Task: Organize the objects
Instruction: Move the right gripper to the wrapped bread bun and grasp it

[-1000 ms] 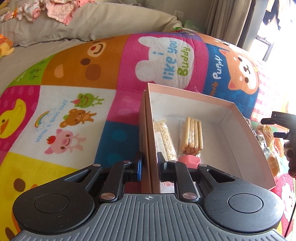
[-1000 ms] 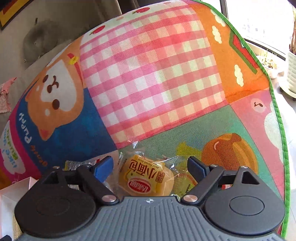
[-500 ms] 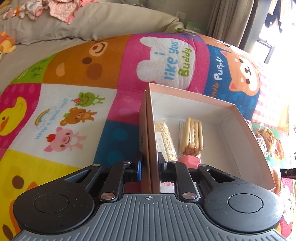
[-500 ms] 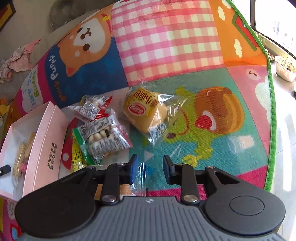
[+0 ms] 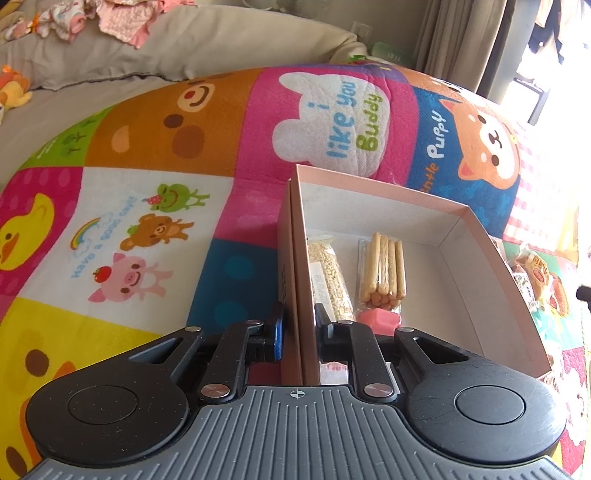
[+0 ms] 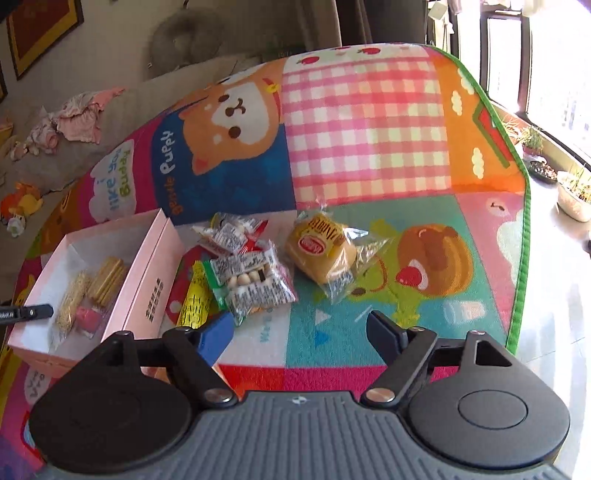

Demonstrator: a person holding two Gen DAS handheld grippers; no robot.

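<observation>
My left gripper point(image 5: 298, 332) is shut on the left wall of an open pink box point(image 5: 373, 186) that sits on a colourful play mat. Inside the box lie a grain bar packet point(image 5: 330, 275), a pack of biscuit sticks point(image 5: 384, 269) and a pink candy point(image 5: 378, 320). In the right wrist view, my right gripper point(image 6: 300, 326) hovers over the mat, its jaws opening wide with nothing between them. Ahead of it lie a wrapped yellow bun point(image 6: 319, 251), a clear packet of round snacks point(image 6: 253, 284), a red and white packet point(image 6: 229, 234) and a yellow packet point(image 6: 194, 301), all beside the box point(image 6: 147, 284).
The mat's green edge point(image 6: 519, 258) runs down the right, with bare floor and plant pots point(image 6: 574, 192) beyond. A grey cushion with pink clothes point(image 5: 122, 18) lies behind the mat. A plush toy point(image 6: 22, 201) sits at far left.
The right gripper pulled back and up from the bun and turned left, bringing the snack pile and box into view. Its jaws closed midway, then spread wide again. The left gripper stayed still.
</observation>
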